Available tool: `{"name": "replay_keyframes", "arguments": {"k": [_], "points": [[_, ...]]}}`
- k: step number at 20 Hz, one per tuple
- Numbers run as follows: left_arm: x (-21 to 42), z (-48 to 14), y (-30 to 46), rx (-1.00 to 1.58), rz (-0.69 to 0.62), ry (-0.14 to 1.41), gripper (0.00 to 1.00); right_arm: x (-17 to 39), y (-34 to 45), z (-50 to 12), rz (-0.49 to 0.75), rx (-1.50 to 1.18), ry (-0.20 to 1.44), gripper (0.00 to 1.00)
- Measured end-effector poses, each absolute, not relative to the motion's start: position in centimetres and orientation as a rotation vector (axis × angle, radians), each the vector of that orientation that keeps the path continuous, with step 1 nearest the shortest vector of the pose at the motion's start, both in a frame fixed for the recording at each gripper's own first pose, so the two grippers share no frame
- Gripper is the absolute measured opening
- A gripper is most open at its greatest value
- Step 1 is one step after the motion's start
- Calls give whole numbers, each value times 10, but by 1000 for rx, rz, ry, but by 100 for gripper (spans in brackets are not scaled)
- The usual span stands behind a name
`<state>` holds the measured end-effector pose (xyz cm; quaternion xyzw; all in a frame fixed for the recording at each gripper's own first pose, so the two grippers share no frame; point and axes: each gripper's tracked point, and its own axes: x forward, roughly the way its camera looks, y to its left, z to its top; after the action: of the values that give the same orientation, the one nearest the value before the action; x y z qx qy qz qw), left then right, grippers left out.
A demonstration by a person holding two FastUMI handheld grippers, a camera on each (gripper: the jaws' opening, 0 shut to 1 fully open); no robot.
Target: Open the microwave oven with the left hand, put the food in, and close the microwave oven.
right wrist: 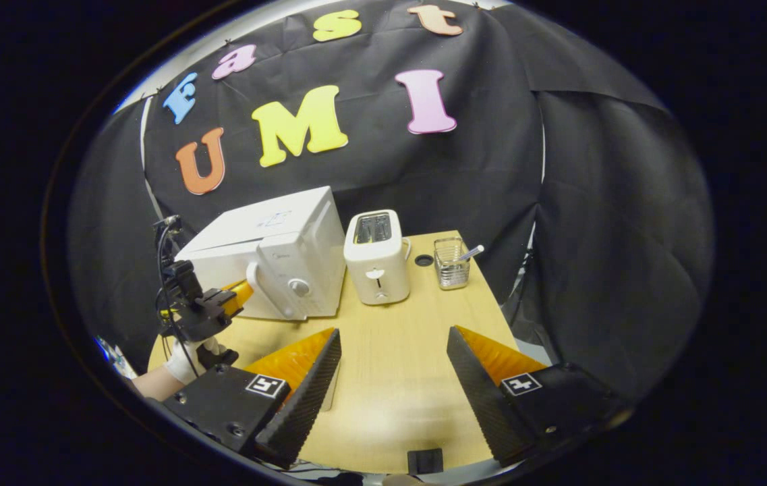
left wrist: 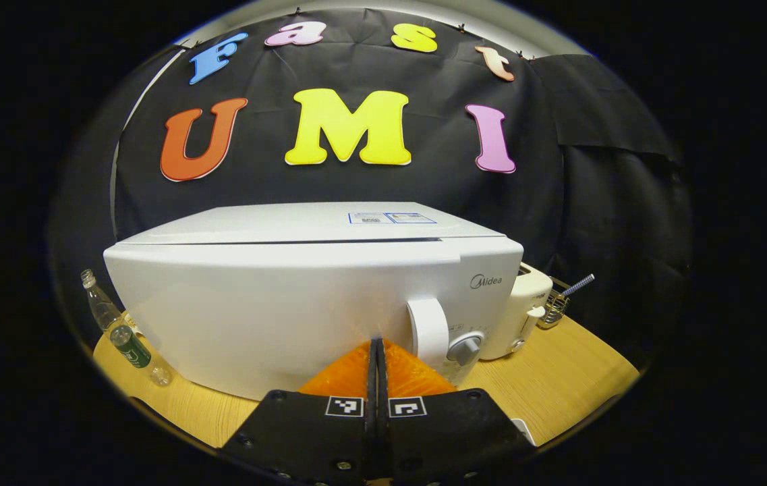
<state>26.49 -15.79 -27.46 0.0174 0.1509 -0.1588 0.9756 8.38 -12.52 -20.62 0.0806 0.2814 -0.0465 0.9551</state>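
My left hand-held gripper (left wrist: 377, 351) is pressed fully closed on nothing, just short of the shut microwave oven (left wrist: 302, 297) and left of its door handle (left wrist: 428, 329). My right hand-held gripper (right wrist: 393, 361) gapes wide over bare worktop (right wrist: 390, 378), with the toaster (right wrist: 376, 256) beyond.

Light wood desk (right wrist: 390, 378). Far edge, left to right: white microwave (right wrist: 275, 263), white toaster (right wrist: 376, 260), wire basket (right wrist: 451, 263). 2 clear bottles (left wrist: 120, 327) left of microwave.
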Motion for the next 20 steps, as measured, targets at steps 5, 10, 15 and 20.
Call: {"name": "replay_keyframes", "arguments": {"k": [5, 10, 15, 20], "points": [[269, -277, -157, 38, -298, 335, 0, 80, -122, -212, -86, 175, 578, 100], [230, -272, -132, 79, -232, 348, 0, 72, -133, -210, -85, 112, 546, 100], [168, -263, -104, 74, -190, 407, 2, 71, -147, -220, -63, 60, 519, 100], [120, -266, -80, 135, -116, 435, 96, 74, -159, -229, -62, 83, 486, 100]]}}
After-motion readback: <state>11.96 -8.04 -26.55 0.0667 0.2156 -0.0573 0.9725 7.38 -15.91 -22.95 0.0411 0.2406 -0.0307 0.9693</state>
